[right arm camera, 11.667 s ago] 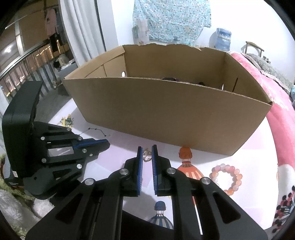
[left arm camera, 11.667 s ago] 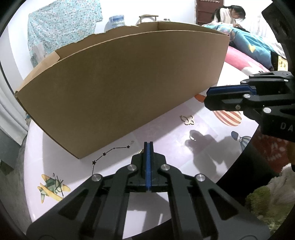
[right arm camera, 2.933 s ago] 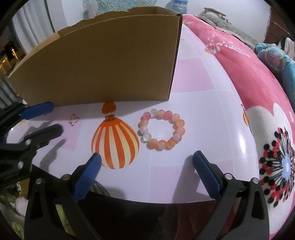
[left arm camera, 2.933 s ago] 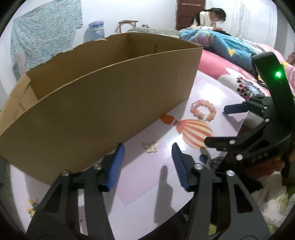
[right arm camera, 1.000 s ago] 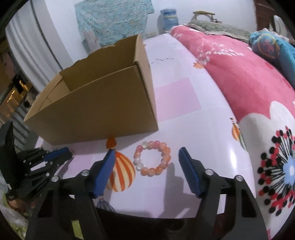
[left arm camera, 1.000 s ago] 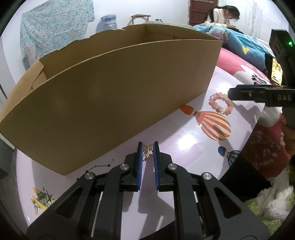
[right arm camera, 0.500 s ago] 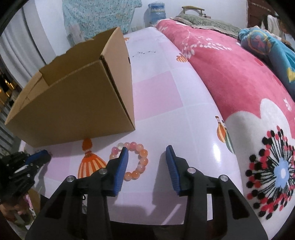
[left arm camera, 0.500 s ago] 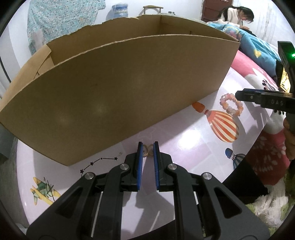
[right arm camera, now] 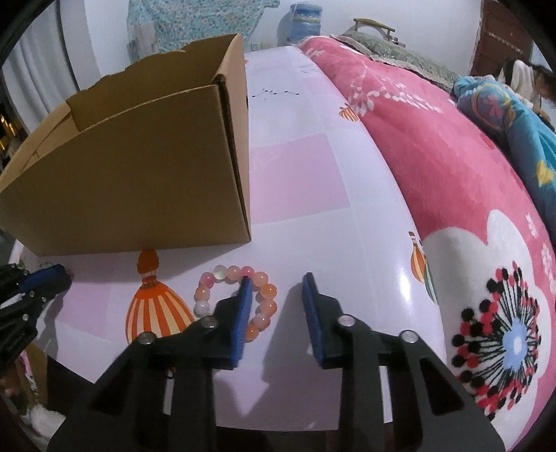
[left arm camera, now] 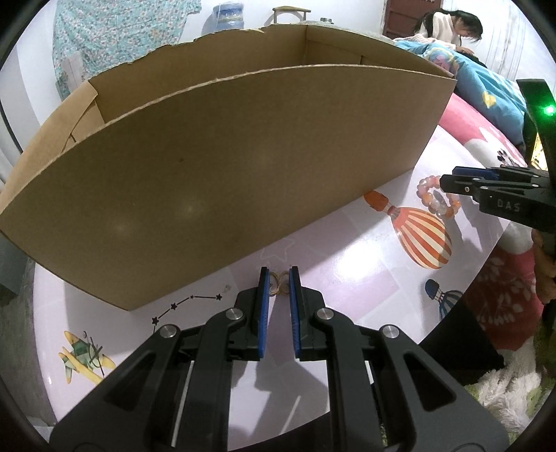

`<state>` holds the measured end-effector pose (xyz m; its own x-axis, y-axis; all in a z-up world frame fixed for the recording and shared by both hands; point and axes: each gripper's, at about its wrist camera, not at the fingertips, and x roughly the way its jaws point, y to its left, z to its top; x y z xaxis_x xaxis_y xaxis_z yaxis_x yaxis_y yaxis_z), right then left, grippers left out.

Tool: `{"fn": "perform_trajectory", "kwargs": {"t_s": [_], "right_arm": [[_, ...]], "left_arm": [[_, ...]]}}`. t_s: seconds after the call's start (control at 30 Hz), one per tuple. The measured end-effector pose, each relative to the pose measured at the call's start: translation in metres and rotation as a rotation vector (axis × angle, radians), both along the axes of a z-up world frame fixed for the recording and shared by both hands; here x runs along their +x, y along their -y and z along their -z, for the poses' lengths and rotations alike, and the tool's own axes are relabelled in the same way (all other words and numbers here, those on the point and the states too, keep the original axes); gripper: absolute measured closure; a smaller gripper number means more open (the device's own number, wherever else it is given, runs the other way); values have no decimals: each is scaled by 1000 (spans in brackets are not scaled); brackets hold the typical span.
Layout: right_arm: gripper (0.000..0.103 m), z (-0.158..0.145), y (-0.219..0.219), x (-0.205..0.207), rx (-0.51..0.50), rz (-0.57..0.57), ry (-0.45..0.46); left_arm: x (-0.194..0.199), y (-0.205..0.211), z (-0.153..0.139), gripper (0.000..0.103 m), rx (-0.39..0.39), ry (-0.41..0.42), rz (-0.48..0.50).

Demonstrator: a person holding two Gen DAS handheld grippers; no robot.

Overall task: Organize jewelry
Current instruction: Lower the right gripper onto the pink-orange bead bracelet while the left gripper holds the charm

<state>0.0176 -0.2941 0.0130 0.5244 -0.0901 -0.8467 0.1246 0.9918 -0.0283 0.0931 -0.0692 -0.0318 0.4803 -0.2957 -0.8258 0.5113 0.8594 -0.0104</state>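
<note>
A tiny gold butterfly charm is pinched between the blue pads of my left gripper, just in front of the long wall of the open cardboard box. A bracelet of pink and orange beads lies on the table by the box's corner. My right gripper is down at it with its jaws closing. The left finger stands inside the ring, the ring's right side lies between the jaws, and a gap remains before the right finger. From the left wrist view that gripper reaches over the bracelet.
The table cover is pink and white with balloon and airplane prints, and its front edge runs just below both grippers. A pink flowered blanket lies to the right. A person sits far behind. A fluffy rug is on the floor.
The right gripper's jaws have narrowed a lot and it has come down onto the bracelet, one finger now inside the ring. The left gripper keeps the charm between its pads.
</note>
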Motion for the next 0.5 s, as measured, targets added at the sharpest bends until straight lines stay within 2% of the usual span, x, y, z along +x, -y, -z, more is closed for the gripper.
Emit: {"fn": "perform_trajectory", "kwargs": {"t_s": [0.13, 0.4, 0.5], "right_arm": [[83, 1, -3, 1, -16, -7, -5], [84, 3, -5, 2, -40, -10, -11], [87, 3, -6, 3, -50, -11, -8]], "left_arm": [[1, 0, 0, 93, 1, -1, -2], [1, 0, 0, 93, 1, -1, -2], [1, -1, 0, 94, 0, -3, -5]]}}
